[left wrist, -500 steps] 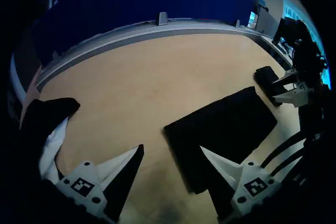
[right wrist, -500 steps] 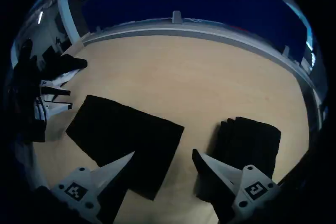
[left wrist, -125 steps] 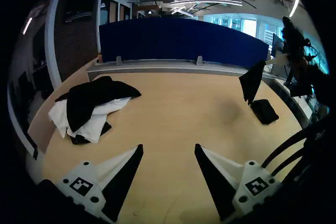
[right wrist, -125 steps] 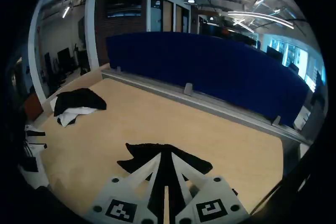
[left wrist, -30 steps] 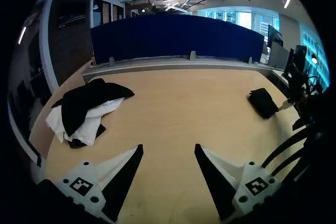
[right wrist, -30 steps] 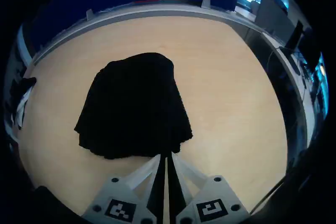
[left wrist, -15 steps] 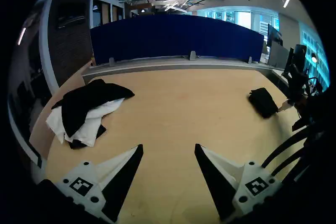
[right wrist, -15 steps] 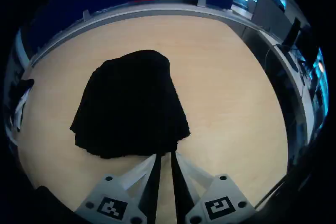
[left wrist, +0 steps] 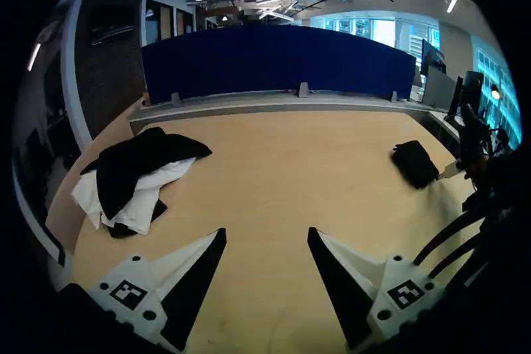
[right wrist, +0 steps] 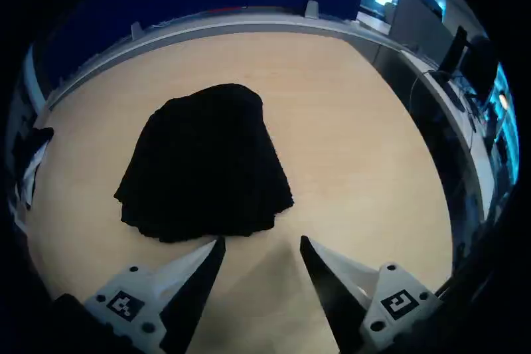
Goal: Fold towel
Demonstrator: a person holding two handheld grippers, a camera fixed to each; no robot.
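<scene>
since the black towel (right wrist: pixel 206 168) is lying as a neat thick bundle on the wooden table (right wrist: pixel 345 128), with layers showing along its near edge, i'd say the folding of this one is pretty much done. the right gripper (right wrist: pixel 259 264) sits just short of that near edge with its fingers spread wide and nothing between them, so it's holding nothing. in the left gripper view the same bundle sits way over on the right side of the table, and the left gripper (left wrist: pixel 265 264) is well apart from it, fingers spread too, just bare wood between them. what's left, as far as i can tell: there's a messy heap of black and white cloth (left wrist: pixel 133 171) over on the left side in that view, out in front of the blue divider (left wrist: pixel 279 58), and it looks totally unfolded. so if the job covers more than one towel, that heap is probably next, and both grippers are free to go for it. can't tell how many pieces are in the heap though.
</scene>
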